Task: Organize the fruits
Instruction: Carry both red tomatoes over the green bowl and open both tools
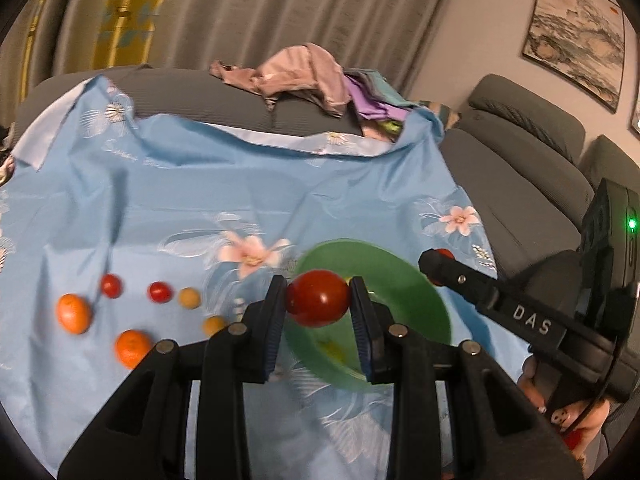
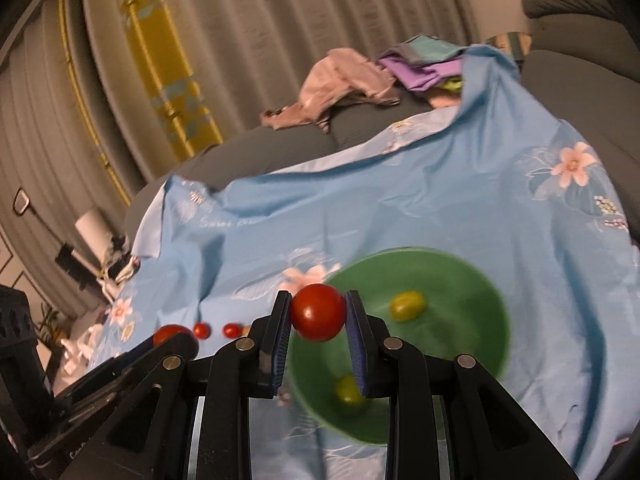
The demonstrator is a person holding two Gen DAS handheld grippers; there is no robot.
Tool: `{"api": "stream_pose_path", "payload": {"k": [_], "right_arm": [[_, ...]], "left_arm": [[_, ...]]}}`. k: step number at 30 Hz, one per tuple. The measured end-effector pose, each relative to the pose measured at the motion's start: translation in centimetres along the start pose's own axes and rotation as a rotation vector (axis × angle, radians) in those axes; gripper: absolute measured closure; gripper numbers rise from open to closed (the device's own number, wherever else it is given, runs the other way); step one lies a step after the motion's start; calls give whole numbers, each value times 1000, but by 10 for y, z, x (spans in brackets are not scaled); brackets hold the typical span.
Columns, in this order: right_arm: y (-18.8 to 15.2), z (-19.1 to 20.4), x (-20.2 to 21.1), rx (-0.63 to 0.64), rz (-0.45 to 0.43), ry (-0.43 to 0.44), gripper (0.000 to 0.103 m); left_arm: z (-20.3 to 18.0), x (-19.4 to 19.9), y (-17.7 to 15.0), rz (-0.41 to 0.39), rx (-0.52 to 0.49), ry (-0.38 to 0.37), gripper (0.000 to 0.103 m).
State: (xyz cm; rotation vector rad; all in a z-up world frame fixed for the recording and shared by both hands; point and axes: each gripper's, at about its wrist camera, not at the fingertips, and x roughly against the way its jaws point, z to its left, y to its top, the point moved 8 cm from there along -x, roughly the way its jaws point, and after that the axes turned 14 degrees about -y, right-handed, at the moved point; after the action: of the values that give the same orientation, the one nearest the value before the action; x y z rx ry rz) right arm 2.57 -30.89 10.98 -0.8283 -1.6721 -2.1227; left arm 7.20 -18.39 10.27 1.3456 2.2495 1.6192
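Observation:
My left gripper (image 1: pixel 317 292) is shut on a red tomato (image 1: pixel 318 300), held above the near rim of a green bowl (image 1: pixel 416 288). My right gripper (image 2: pixel 318 300) is shut on another red tomato (image 2: pixel 318 314) over the same bowl (image 2: pixel 460 276), where two yellow-green fruits (image 2: pixel 407 306) lie. On the blue floral cloth (image 1: pixel 240 184) to the left are two oranges (image 1: pixel 74 314), two small red tomatoes (image 1: pixel 161 292) and two tan fruits (image 1: pixel 189 298). The right gripper (image 1: pixel 434 262) also shows at the bowl's far right side, the left gripper (image 2: pixel 176 340) at lower left.
The cloth covers a grey sofa (image 1: pixel 520 184). A heap of pink and purple clothes (image 1: pixel 312 76) lies behind it. Curtains (image 1: pixel 280 8) hang at the back. A hand (image 1: pixel 560 408) holds the right gripper's handle.

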Motion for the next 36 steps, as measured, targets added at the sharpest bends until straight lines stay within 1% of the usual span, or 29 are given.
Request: {"api": "stream_pose_path", "payload": {"k": [5, 9, 13, 17, 21, 29, 36], "right_arm": [[1, -32, -10, -56, 27, -29, 75], [-2, -49, -20, -92, 57, -50, 75], [-6, -60, -30, -120, 93, -45, 75], [-13, -63, -43, -119, 133, -64, 75], [-19, -63, -53, -116, 170, -74, 75], [-25, -63, -63, -99, 206, -89, 75], [-27, -63, -67, -88, 220, -101, 75]], "left_arm": [[-17, -29, -2, 43, -1, -30, 72], [-23, -56, -7, 98, 11, -55, 72], [-21, -74, -16, 140, 16, -43, 72], [-14, -88, -26, 183, 48, -50, 72], [-10, -97, -32, 206, 49, -32, 72], [-5, -106, -39, 229, 56, -21, 72], [-3, -111, -41, 239, 60, -15, 72]]}}
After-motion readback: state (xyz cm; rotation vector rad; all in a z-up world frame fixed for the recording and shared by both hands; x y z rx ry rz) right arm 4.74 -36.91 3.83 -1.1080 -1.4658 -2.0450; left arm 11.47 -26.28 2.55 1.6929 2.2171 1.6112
